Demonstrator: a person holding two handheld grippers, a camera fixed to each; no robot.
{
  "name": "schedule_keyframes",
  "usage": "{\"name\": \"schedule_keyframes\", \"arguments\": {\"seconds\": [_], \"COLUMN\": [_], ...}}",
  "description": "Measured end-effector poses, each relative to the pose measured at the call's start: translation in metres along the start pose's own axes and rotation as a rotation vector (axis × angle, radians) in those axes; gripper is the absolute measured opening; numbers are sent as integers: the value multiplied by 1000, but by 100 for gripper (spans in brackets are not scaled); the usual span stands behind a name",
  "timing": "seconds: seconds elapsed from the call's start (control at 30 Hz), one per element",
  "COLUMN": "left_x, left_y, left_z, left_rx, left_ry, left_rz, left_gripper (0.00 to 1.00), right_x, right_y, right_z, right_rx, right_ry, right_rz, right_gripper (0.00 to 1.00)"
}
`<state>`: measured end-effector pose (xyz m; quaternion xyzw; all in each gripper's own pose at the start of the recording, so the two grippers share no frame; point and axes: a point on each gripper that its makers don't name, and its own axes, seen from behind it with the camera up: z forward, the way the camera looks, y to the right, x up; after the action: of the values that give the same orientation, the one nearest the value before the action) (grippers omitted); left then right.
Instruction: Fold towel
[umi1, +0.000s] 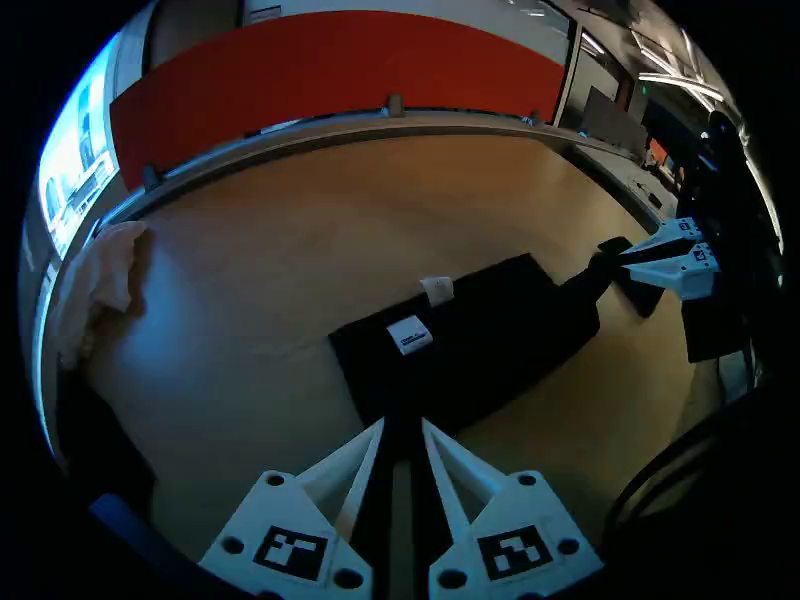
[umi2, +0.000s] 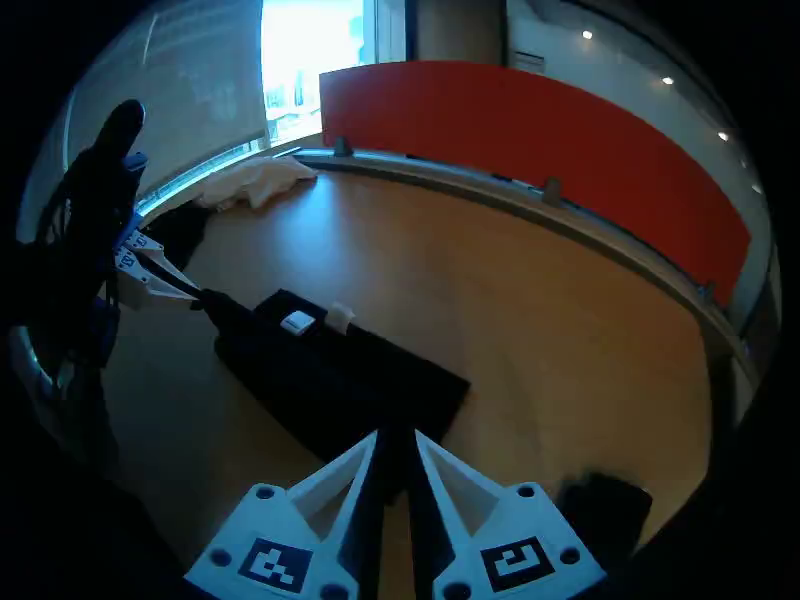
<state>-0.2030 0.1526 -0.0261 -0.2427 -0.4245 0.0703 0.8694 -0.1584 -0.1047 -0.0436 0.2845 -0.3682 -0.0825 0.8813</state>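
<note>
Bottom of the left gripper view: the left gripper has its two white fingers drawn almost together, with just a thin slot between them, and the near edge of the towel is pinched in that slot. Same story at the bottom of the right gripper view, where the right gripper is nearly closed, its tips nipping the dark cloth at its near end. The towel is black and lies as a long band across the wooden table, mid-frame in both views, drawn out between the two grippers. On top of it a white tag lies flat near the middle of the left gripper view, and a smaller white label sits at the cloth's far edge just beyond. Out at the right edge of that view the right gripper shows again, tips clamped on the towel's far corner, which is pulled to a point. Farther off, a pale crumpled cloth lies at the left edge of the table. Behind the table's rim a red panel runs across the top, and in the right gripper view a bright window glows at upper left.
</note>
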Motion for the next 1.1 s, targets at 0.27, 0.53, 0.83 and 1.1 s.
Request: {"name": "schedule_keyframes", "arguments": {"seconds": [0.27,0.53,0.83,1.1], "left_x": [-1,0,4,7], "left_y": [-4,-14,-24,-38], "left_z": [18,41,58,65], "left_rx": [3,23,50,93], "left_ry": [-18,-21,-12,-10], "left_rz": [1,10,-6,6], "left_gripper": [10,15,26,46], "right_x": [-8,-13,-17,-18], "right_y": [8,17,24,29], "right_z": [17,40,55,66], "right_rx": [-8,-21,-52,-84], "right_ry": [-28,-42,-52,-61], "right_rz": [0,26,33,32], "right_gripper": [12,12,13,27]}}
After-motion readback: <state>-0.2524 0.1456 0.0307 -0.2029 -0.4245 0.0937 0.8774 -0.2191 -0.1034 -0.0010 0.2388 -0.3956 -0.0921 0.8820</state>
